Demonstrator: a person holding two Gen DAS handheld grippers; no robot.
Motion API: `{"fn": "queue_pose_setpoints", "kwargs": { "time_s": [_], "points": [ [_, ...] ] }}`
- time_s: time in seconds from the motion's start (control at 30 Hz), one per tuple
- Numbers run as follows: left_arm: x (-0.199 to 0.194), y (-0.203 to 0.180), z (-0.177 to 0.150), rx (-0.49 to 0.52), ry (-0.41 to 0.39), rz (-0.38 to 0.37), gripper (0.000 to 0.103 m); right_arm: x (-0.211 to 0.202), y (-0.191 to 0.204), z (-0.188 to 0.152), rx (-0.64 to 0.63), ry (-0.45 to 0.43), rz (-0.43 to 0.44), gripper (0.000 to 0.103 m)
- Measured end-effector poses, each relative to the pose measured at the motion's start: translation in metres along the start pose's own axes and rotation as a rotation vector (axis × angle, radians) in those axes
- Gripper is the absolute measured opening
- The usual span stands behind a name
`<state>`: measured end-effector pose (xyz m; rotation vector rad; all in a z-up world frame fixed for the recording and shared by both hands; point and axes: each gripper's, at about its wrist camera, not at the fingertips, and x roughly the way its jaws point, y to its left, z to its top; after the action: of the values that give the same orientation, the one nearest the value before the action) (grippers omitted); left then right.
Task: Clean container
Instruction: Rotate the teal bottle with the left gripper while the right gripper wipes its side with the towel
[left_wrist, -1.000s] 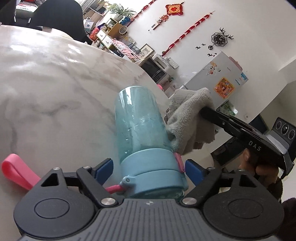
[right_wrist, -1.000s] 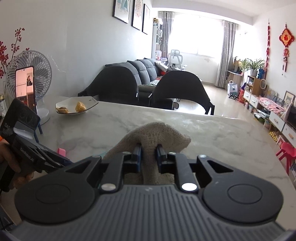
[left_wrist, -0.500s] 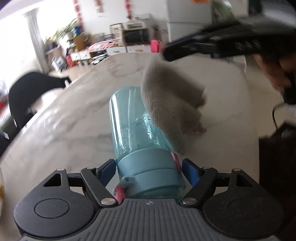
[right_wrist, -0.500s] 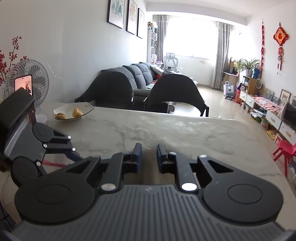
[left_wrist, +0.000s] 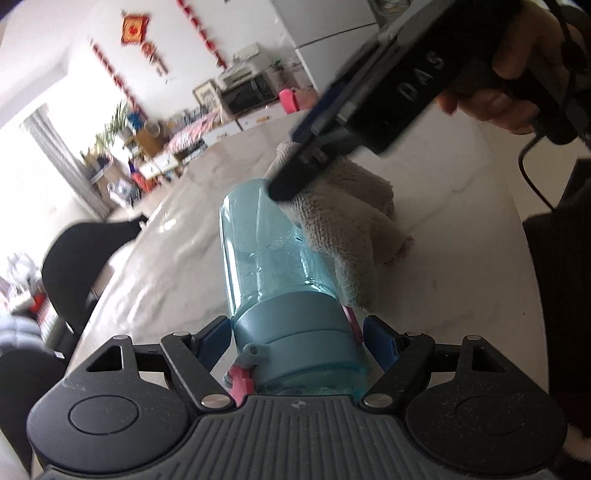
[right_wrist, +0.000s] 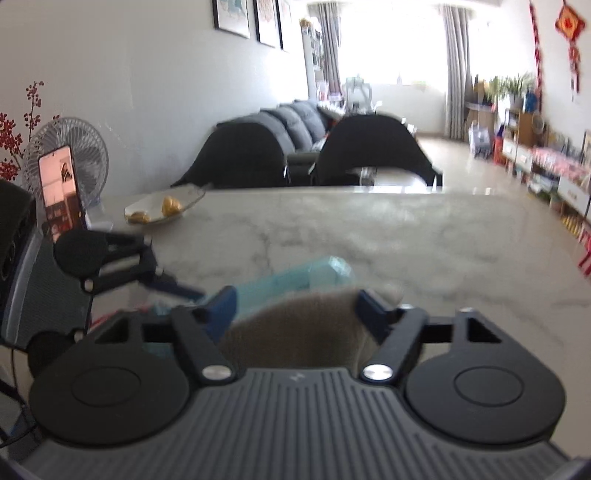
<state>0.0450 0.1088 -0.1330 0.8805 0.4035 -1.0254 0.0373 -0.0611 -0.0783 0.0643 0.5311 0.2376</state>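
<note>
A big white marble table (right_wrist: 369, 229) with grey lines fills the room's middle. Near its far left corner sits a shallow dish (right_wrist: 164, 210) with yellow food in it. Just beside the dish, at the left edge, a phone (right_wrist: 61, 192) stands upright with its screen lit, and a white fan (right_wrist: 68, 151) stands right behind it. Two black chairs (right_wrist: 373, 151) wait at the far edge. A grey sofa (right_wrist: 291, 122) is behind them. Framed pictures (right_wrist: 251, 16) hang on the wall. A white fridge (left_wrist: 325, 40) and a microwave (left_wrist: 247, 90) stand past the table's other side.

Bottle (left_wrist: 273, 258) base behind right gripper (left_wrist: 291, 173)
</note>
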Motion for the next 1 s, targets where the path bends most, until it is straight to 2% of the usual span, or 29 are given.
{"fn": "queue_pose_setpoints", "kwargs": {
  "time_s": [0.1,0.17,0.2,0.23,0.37,0.53,0.67,0.77,0.9,1.0],
  "points": [
    [0.002,-0.008,-0.001,0.005,-0.022,0.03,0.08,0.004,-0.003,-0.008,0.026,0.029,0.013,0.075],
    [0.001,-0.012,-0.001,0.009,-0.024,0.046,0.08,0.007,-0.003,-0.011,0.038,0.036,0.032,0.05],
    [0.0,-0.014,0.0,0.016,-0.023,0.053,0.08,0.009,-0.003,-0.012,0.044,0.04,0.041,0.021],
    [-0.001,-0.016,0.0,0.019,-0.024,0.058,0.08,0.009,-0.002,-0.013,0.045,0.037,0.042,0.016],
    [-0.004,-0.02,0.001,0.022,-0.035,0.072,0.08,-0.006,0.007,-0.007,0.008,-0.025,0.018,0.014],
    [-0.007,-0.022,0.003,0.022,-0.035,0.078,0.08,-0.01,0.018,0.017,-0.061,-0.089,0.044,0.014],
    [-0.01,-0.022,0.004,0.022,-0.022,0.071,0.081,0.013,0.026,0.023,-0.133,-0.076,0.05,0.014],
    [-0.01,-0.02,0.005,0.009,-0.019,0.065,0.082,0.031,0.029,0.015,-0.181,-0.051,0.027,0.015],
    [-0.011,-0.014,0.004,-0.048,-0.026,0.042,0.082,0.03,0.036,0.005,-0.255,-0.074,-0.013,0.015],
    [-0.012,0.0,0.003,-0.178,-0.038,-0.007,0.083,0.028,0.034,0.004,-0.262,-0.074,-0.011,0.015]
  ]
}}
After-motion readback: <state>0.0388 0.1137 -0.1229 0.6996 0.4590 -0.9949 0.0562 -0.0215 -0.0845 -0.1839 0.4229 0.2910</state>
